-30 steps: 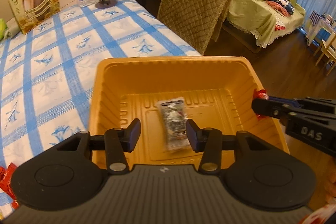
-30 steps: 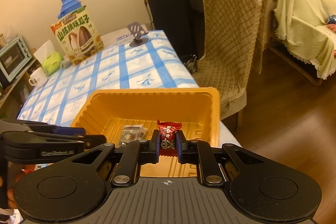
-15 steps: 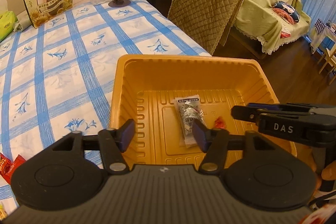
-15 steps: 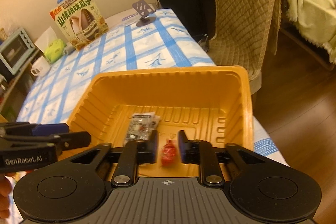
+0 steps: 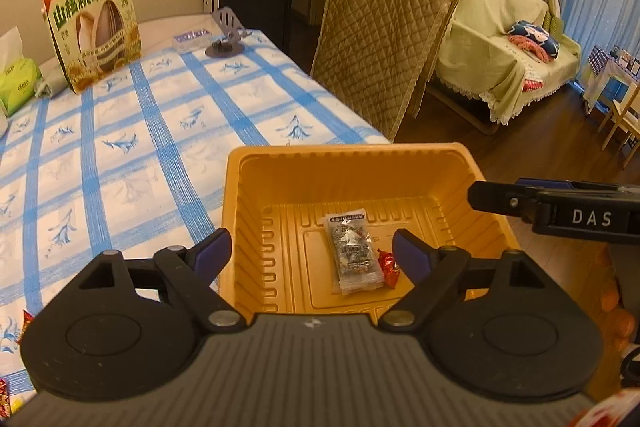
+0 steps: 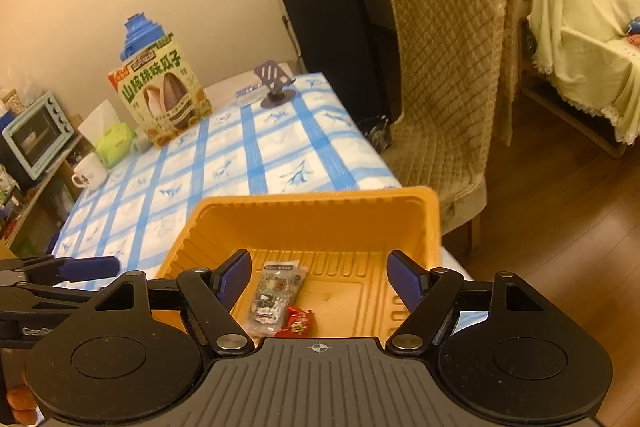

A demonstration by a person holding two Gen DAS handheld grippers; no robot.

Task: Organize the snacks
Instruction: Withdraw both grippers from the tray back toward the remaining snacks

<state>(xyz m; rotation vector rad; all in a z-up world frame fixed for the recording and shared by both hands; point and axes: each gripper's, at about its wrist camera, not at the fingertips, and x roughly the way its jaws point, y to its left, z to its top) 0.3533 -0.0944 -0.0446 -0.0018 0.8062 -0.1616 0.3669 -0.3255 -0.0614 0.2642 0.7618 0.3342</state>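
Snacks: two wrapped pieces, lying flat on the floor of the orange tray, touching or nearly touching.
Clear packet: transparent film, white printed strip at the far end, dark speckled contents; near tray centre, long axis running toward the far wall.
Red candy: small, crinkled red wrapper with pale print; just beside the near end of the clear packet, on its right in the left wrist view.
Orange tray: rectangular, ribbed walls, raised panel in the floor; seated at the near corner of the blue-checked tablecloth.
Left gripper: tilted down over the near rim of the tray; jaws opening, spread wide, nothing pressed between the blue pads; clear packet visible below the gap.
Right gripper: tilted down over the tray from the near-right side; jaws opening, holding nothing; both snacks lie beneath the gap, clear of the pads.
Seed box: upright at the far end of the tablecloth, well apart from the tray.
Phone stand: far end of the tablecloth, to the right of the seed box.
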